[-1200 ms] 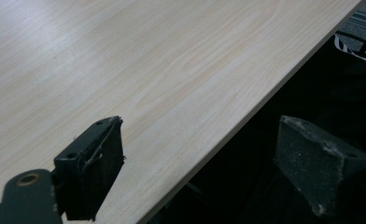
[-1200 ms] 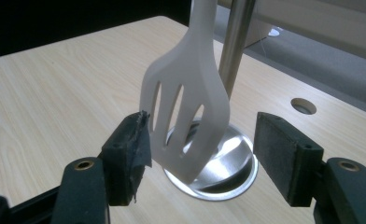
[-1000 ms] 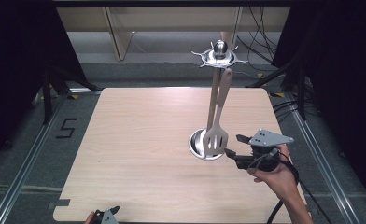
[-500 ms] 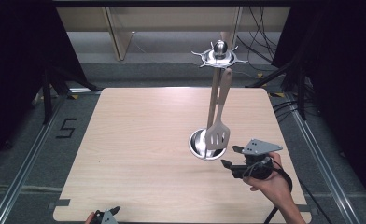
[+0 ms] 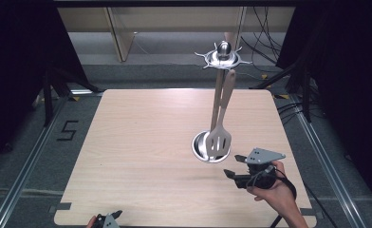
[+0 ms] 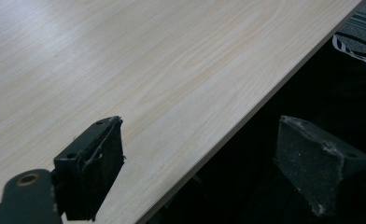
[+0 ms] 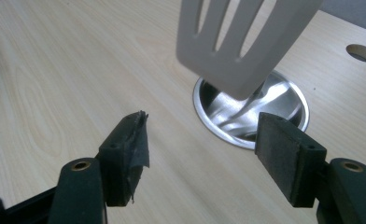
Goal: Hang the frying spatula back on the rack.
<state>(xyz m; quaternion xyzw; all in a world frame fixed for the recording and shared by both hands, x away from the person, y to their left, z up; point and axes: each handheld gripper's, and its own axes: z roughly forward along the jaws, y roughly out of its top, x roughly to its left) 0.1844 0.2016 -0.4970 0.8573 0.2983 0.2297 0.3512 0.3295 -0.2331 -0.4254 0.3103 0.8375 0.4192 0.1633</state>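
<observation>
A metal utensil stand [image 5: 223, 55] rises from a round steel base [image 5: 201, 146] on the right half of the wooden table [image 5: 141, 142]. From one hook of its crown hangs a pale slotted spatula [image 5: 218, 140], its blade just above the base. My right gripper [image 5: 235, 166] hovers open near the table's front right, jaws pointing left toward the base, nothing between them. In the right gripper view the spatula [image 7: 242, 37] hangs just beyond the open jaws [image 7: 200, 140], over the base [image 7: 265, 112]. My left gripper [image 5: 109, 219] sits open at the front edge, straddling the table edge [image 6: 237, 126].
Black curtains flank the table on both sides. Cables [image 5: 265, 38] and wooden panels [image 5: 122, 33] lie on the floor behind it. A floor marking "5" [image 5: 66, 130] sits left of the table. A round hole [image 7: 362, 52] pierces the tabletop beyond the base.
My right gripper has drawn back from the spatula toward the table's front edge. The spatula hangs free on the stand. The left gripper has stayed put.
</observation>
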